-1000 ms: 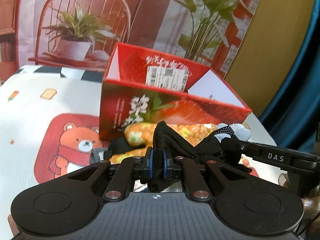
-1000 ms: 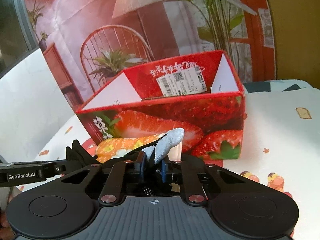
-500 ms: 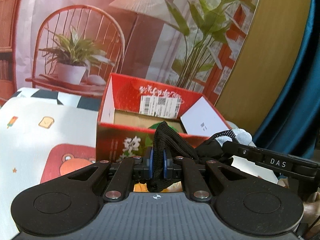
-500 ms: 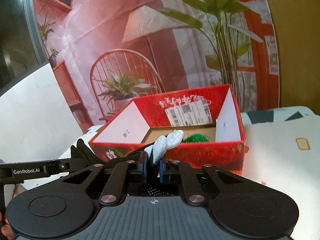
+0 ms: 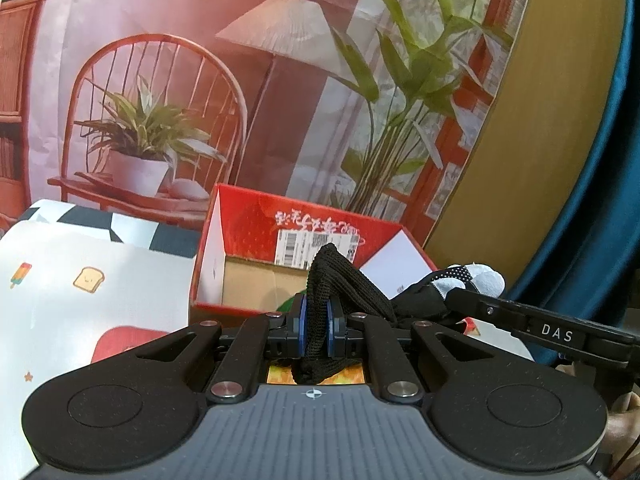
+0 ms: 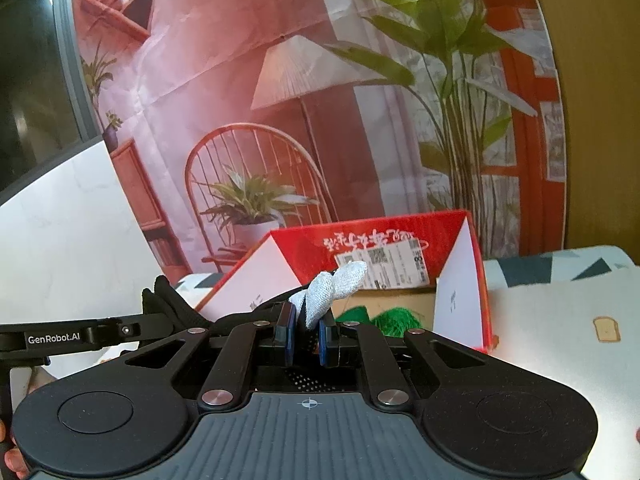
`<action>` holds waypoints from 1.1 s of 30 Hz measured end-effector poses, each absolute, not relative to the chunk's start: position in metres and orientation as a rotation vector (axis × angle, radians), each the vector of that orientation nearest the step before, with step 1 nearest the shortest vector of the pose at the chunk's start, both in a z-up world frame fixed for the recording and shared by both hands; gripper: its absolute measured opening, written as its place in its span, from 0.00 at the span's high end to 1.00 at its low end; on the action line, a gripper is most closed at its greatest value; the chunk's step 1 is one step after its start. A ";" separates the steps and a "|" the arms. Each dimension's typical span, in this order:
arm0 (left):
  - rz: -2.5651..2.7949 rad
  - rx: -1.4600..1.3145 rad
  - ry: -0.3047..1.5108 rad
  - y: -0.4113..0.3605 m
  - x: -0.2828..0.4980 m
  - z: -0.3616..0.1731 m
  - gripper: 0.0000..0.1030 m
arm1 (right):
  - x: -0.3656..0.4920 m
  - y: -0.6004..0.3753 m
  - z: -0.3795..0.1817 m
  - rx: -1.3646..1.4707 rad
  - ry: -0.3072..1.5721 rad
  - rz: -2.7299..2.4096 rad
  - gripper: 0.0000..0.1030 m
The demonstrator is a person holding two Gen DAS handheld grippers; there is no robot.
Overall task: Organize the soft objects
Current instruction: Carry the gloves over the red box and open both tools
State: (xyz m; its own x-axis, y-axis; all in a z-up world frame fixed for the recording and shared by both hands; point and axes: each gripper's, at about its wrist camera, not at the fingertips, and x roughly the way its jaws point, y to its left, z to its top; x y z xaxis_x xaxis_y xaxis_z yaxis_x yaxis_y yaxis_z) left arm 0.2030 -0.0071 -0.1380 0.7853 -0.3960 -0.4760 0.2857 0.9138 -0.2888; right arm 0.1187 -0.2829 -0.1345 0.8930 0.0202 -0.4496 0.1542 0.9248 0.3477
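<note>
Both tools are clamped on one glove: the left tool (image 5: 316,330) on its black cuff (image 5: 332,280), the right tool (image 6: 306,338) on a grey fingertip (image 6: 340,284) (stretched between them, likely for a neat drop), near the red box (image 5: 256,224) at the surface's far edge.

red strawberry-print box (image 5: 256,216), green yarn (image 6: 394,314)

Your left wrist cam sits behind the left gripper (image 5: 316,330), looking forward and slightly down along its fingers, close to the red strawberry box (image 5: 256,220) and peering over its near wall. Your right wrist cam does the same behind the right gripper (image 6: 307,340), aimed at the same box (image 6: 304,248) from further right. Both views share the open box, its shipping label (image 5: 300,246) (image 6: 392,266), the printed backdrop (image 5: 160,80) (image 6: 256,112) and the patterned tablecloth (image 5: 80,280) (image 6: 560,320); each cam catches the other gripper's arm at its edge
</note>
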 end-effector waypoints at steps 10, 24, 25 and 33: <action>-0.369 -0.254 0.547 -0.006 0.232 -0.122 0.90 | 0.147 -0.300 -0.114 0.383 0.446 -0.064 0.90; -0.354 -0.266 0.578 -0.013 0.287 -0.114 0.90 | 0.210 -0.325 -0.093 0.365 0.435 -0.072 0.90; -0.349 -0.258 0.600 -0.014 0.291 -0.119 0.90 | 0.214 -0.326 -0.100 0.375 0.458 -0.077 0.90; -0.338 -0.177 0.760 -0.016 0.315 -0.160 0.88 | 0.230 -0.327 -0.170 0.483 0.660 -0.124 0.90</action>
State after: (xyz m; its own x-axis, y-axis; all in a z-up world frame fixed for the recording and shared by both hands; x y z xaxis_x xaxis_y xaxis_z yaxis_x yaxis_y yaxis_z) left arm 0.3145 -0.0163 -0.1600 0.6746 -0.3625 -0.6431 0.2358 0.9313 -0.2775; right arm 0.2297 -0.3268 -0.1699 0.7872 0.0398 -0.6154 0.2610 0.8827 0.3908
